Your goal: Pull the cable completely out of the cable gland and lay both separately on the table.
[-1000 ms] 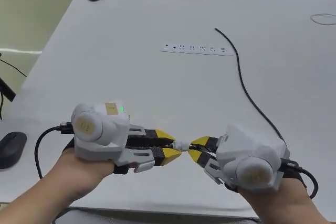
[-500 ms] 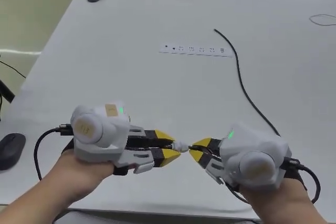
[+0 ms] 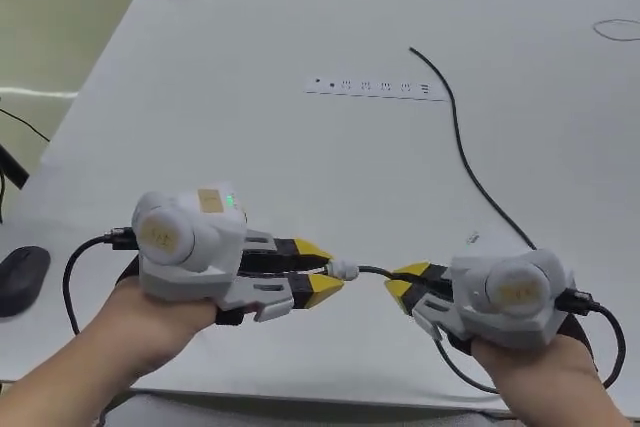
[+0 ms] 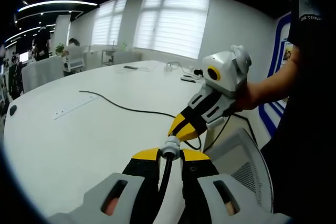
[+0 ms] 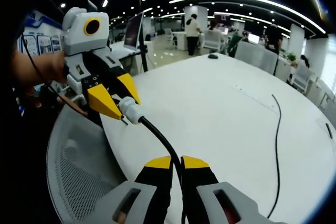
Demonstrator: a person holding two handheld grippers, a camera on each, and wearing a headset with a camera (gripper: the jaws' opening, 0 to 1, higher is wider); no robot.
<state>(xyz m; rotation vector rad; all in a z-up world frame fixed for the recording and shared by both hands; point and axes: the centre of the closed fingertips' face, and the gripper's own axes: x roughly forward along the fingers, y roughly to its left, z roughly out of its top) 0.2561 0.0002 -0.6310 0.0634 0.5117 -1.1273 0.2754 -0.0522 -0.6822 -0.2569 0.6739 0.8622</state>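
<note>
Left gripper (image 3: 324, 271) clamps the cable gland (image 3: 343, 270), right gripper (image 3: 404, 283) pinches the cable (image 3: 373, 271); the cable's short exposed run lies straight between them, pointing rightward.

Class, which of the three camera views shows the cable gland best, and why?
The right gripper view: the cable gland appears side-on, large, with the black cable leaving it. In the left gripper view the gland sits end-on, clamped by the left gripper; in the head view it is tiny.
</note>
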